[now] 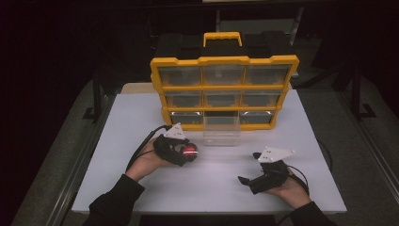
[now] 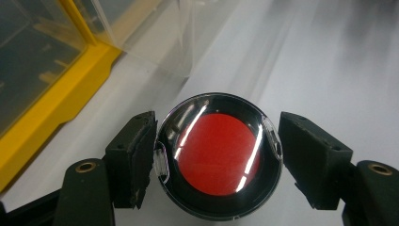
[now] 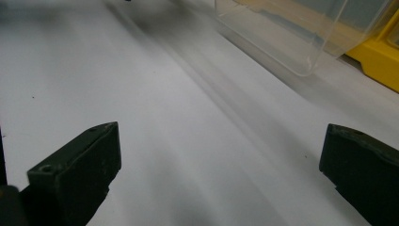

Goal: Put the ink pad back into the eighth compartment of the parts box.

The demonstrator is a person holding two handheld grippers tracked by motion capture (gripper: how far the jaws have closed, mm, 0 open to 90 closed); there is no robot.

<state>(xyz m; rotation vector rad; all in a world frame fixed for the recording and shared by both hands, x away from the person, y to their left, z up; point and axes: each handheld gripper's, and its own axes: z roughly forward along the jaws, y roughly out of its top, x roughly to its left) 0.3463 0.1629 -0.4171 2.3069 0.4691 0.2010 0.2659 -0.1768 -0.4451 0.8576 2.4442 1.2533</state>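
My left gripper (image 1: 189,151) is shut on a small round case with a clear lid and a red disc inside (image 2: 217,155), its two pads pressing the case's sides just above the white table (image 1: 141,117). The round case (image 1: 189,151) hangs a little left of a clear drawer (image 1: 221,131) pulled out of the bottom row of a yellow organiser box (image 1: 224,92). My right gripper (image 1: 250,167) rests at the front right of the table, jaws wide apart with nothing between them. Ahead of it lies the clear drawer (image 3: 301,33).
The yellow organiser (image 2: 51,108) stands upright at the table's back with several clear-fronted drawers and a handle on top. Bare white table (image 3: 188,141) stretches between the two grippers. Dark floor and table frames surround the table.
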